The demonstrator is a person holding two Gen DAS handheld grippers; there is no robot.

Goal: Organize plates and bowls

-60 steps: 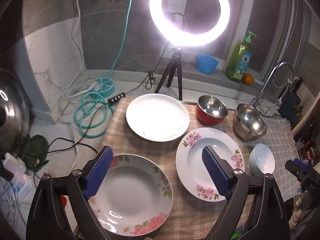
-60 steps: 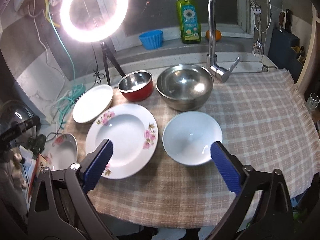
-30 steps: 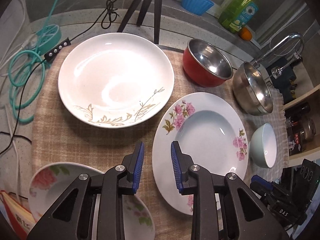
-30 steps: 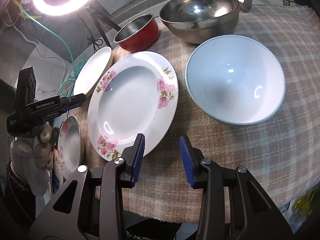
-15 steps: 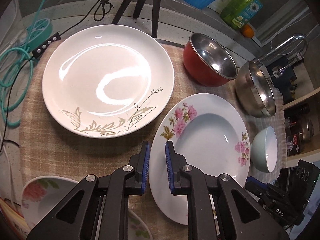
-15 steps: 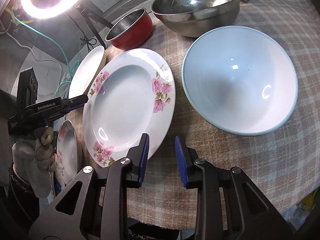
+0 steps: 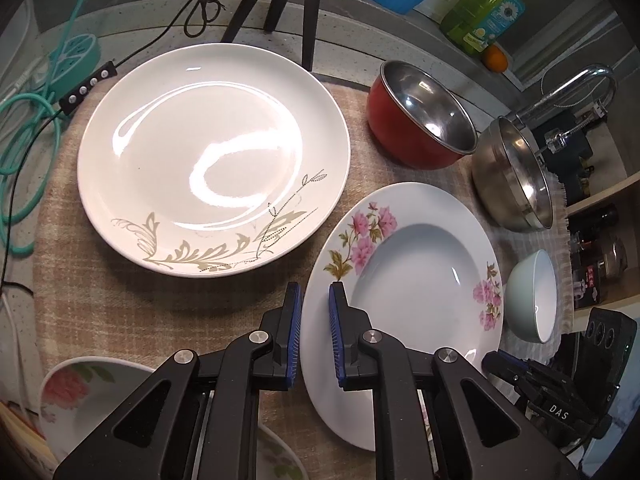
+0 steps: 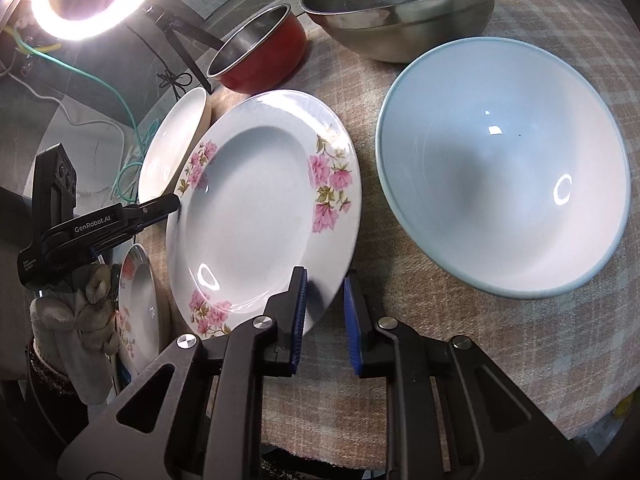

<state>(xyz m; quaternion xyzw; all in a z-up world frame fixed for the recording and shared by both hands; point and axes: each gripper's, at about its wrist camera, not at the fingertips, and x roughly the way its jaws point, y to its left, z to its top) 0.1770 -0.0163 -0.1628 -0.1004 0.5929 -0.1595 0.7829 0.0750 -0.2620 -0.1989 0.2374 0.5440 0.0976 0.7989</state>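
L gripper: fingers narrowed to a small gap astride the near-left rim of the pink-flower plate; pads seemed just off the rim, nothing clamped yet.
R gripper: same plate's opposite rim was straddled; small gap was seen betw. pads, contact couldn't be told for sure.
Pink-flower plate: was laid on the checked cloth, mid-table, betw. both grippers.
Gold-leaf plate: was set just beside it, to the left in the L view.
Third floral plate: was seen at the near-left edge, partly hidden.
Pale blue bowl: was placed right of the flower plate, apart.
Red bowl & steel bowl: were stood farther back, near the faucet.
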